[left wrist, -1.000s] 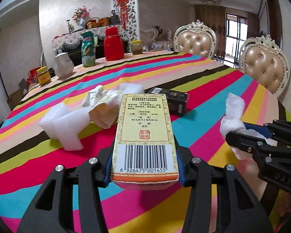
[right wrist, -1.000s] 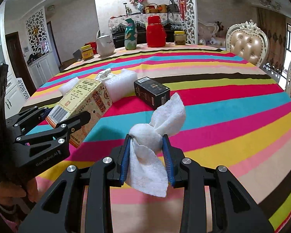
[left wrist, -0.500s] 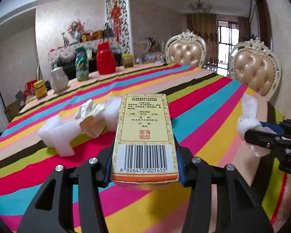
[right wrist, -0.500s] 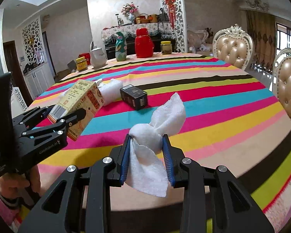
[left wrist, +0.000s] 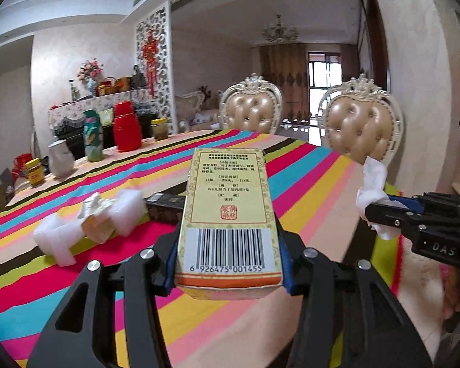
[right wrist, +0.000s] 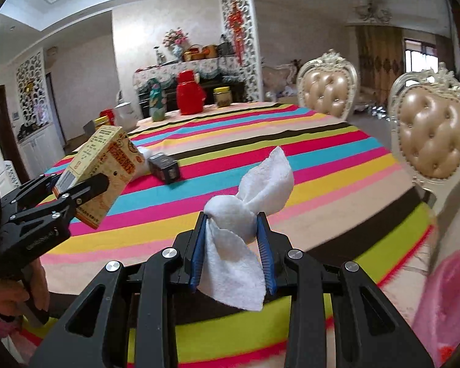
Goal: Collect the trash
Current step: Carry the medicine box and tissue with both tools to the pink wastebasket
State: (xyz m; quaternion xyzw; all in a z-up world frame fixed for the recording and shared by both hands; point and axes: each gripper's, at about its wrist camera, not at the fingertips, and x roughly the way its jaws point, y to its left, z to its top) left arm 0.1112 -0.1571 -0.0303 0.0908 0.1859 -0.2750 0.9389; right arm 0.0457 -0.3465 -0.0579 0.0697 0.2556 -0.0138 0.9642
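Cardboard medicine box [left wrist: 228,214] sits clamped in my left tool [left wrist: 228,263], barcode end toward me, lifted clear of the striped table [left wrist: 306,190]. Its flaps look closed, so I cannot tell what is inside. My right tool [right wrist: 233,239] is clenched on a crumpled white tissue [right wrist: 245,211], one corner sticking up past the pads and the rest hanging below them; it too is held above the table near the edge.

Left on the table are more crumpled white tissues and paper scraps [left wrist: 89,224] in a loose heap, with a small dark box [right wrist: 165,168] lying just beside them, closed as far as I can see.

At the far end stand a red thermos [left wrist: 126,130], a green patterned canister [left wrist: 93,139], a white jug [left wrist: 59,162] and a yellow-lidded jar [left wrist: 159,128] with dark contents. Another yellow-lidded jar [left wrist: 34,170] stands near the left edge.
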